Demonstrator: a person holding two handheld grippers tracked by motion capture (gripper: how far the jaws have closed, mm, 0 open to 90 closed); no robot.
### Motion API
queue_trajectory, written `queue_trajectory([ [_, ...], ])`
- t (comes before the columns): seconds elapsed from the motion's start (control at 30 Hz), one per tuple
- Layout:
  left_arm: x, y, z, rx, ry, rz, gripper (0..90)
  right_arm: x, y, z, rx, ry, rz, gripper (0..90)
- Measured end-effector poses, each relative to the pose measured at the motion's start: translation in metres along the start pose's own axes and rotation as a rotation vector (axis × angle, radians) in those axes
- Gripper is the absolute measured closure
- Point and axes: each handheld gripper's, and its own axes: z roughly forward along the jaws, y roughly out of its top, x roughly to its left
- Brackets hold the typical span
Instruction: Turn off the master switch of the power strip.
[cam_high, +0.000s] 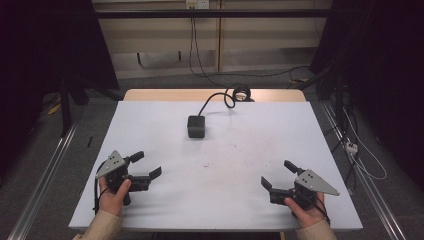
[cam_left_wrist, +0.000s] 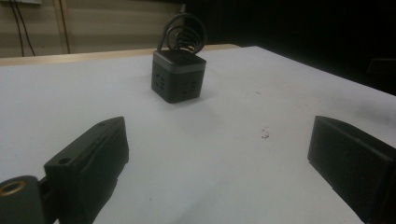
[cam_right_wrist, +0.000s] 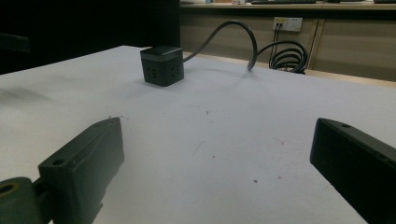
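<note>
A white table (cam_high: 215, 200) spreads across the middle of the high view, with a dark floor around it and a pale wall behind. Near the table's far middle sits a black socket cube (cam_high: 196, 126), upright and alone, well apart from both grippers. Its black cable (cam_high: 215, 97) runs back from the cube to a coil at the table's far edge. At the near left corner, a hand holds the left gripper (cam_high: 149, 164) just above the tabletop, jaws spread wide with nothing between them. At the near right, the other hand holds the right gripper (cam_high: 278, 174), its jaws likewise wide apart and empty. Both grippers point inward toward the table's middle.
</note>
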Motion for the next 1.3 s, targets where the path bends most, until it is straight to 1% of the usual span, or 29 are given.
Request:
queue_trajectory([
  [0.03, -0.001, 0.001, 0.002, -0.003, -0.006, -0.002, 4.8, 0.000, 0.001, 0.000, -0.006, 0.001, 0.000, 2.6],
  [0.1, -0.001, 0.004, 0.005, 0.009, -0.001, 0.006, 4.6, 0.000, 0.001, 0.000, -0.010, -0.001, 0.005, 2.6],
  [0.17, -0.002, 0.005, 0.009, 0.017, -0.017, 0.004, 4.4, 0.000, 0.001, 0.000, -0.009, -0.001, 0.014, 2.7],
  [0.2, -0.002, 0.006, 0.011, 0.023, -0.019, 0.008, 4.4, 0.000, 0.001, 0.000, -0.009, -0.001, 0.014, 2.7],
  [0.23, -0.002, 0.006, 0.013, 0.029, -0.028, 0.006, 3.7, -0.001, 0.000, 0.000, -0.004, 0.000, 0.001, 2.7],
  [0.27, -0.002, 0.006, 0.017, 0.040, -0.042, 0.003, 3.4, -0.001, 0.000, 0.000, -0.004, 0.001, 0.000, 2.8],
  [0.33, -0.002, 0.007, 0.019, 0.043, -0.045, 0.001, 3.3, 0.000, 0.000, 0.000, -0.009, 0.000, 0.007, 2.9],
  [0.4, -0.001, 0.008, 0.024, 0.044, -0.064, -0.008, 3.3, 0.000, 0.000, 0.000, -0.008, 0.003, 0.000, 3.0],
  [0.43, -0.002, 0.009, 0.027, 0.044, -0.065, -0.009, 3.3, 0.001, 0.000, 0.000, -0.010, 0.005, 0.000, 3.0],
  [0.53, -0.002, 0.013, 0.036, 0.052, -0.072, 0.006, 3.3, 0.001, 0.000, 0.000, -0.005, 0.002, -0.006, 3.0],
  [0.63, -0.003, 0.017, 0.045, 0.063, -0.080, 0.003, 3.3, 0.002, 0.001, 0.000, -0.009, 0.001, -0.002, 3.0],
  [0.67, -0.003, 0.018, 0.047, 0.067, -0.083, 0.005, 3.3, 0.001, 0.001, -0.001, -0.010, -0.001, -0.008, 3.0],
  [0.73, -0.003, 0.019, 0.053, 0.074, -0.086, 0.003, 3.3, 0.001, 0.001, -0.001, -0.007, -0.001, -0.004, 3.0],
  [0.8, -0.003, 0.020, 0.059, 0.088, -0.074, 0.011, 3.5, 0.001, 0.001, -0.001, -0.007, 0.000, -0.002, 3.0],
  [0.83, -0.003, 0.021, 0.062, 0.094, -0.075, 0.015, 3.5, 0.001, 0.001, -0.001, -0.007, 0.000, -0.007, 3.0],
  [1.0, -0.002, 0.023, 0.075, 0.098, -0.084, 0.002, 3.4, 0.001, 0.002, -0.002, -0.010, -0.001, -0.009, 3.2],
  [1.07, -0.003, 0.024, 0.080, 0.106, -0.081, 0.012, 3.5, 0.000, 0.002, -0.002, -0.008, -0.002, -0.009, 3.2],
  [1.13, -0.004, 0.025, 0.085, 0.110, -0.081, 0.013, 3.5, 0.000, 0.002, -0.002, -0.012, -0.001, 0.000, 3.3],
  [1.23, -0.004, 0.027, 0.092, 0.106, -0.083, 0.016, 3.5, 0.000, 0.002, -0.002, -0.013, 0.002, -0.002, 3.5],
  [1.3, -0.004, 0.027, 0.096, 0.117, -0.079, 0.020, 3.5, 0.000, 0.002, -0.002, -0.013, 0.004, -0.002, 3.5],
])
